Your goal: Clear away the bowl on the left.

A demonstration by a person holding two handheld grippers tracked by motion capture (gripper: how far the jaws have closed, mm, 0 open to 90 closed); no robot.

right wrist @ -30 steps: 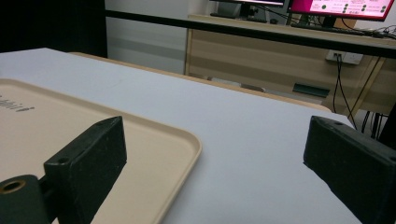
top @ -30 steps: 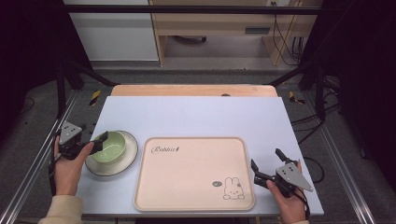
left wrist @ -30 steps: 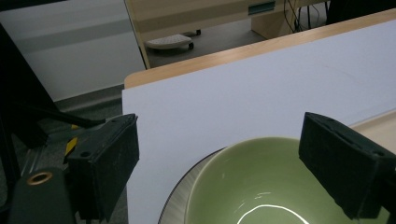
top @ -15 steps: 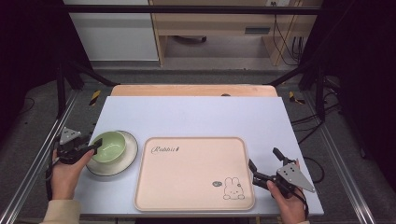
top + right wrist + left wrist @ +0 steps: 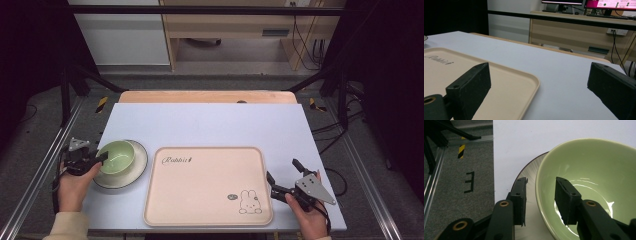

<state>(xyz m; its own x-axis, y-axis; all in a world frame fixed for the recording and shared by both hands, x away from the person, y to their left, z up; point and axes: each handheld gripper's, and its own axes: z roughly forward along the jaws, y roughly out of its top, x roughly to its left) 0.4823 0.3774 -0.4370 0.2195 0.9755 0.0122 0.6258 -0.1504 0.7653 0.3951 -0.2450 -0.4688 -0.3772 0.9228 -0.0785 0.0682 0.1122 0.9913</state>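
Clearly the left gripper straddles the green bowl's rim at nine o'clock, jaws narrowly parted, not yet clamped. Sitting on a plate, it looks rigid, glossy, slippery, breakable; grip firmly there. Right gripper gapes wide.

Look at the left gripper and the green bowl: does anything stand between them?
Nothing visible does. The left gripper straddles the rim of the green bowl, one jaw inside, one outside over the plate; the jaws are not yet closed on it.

Bowl on plate, left of tray on table
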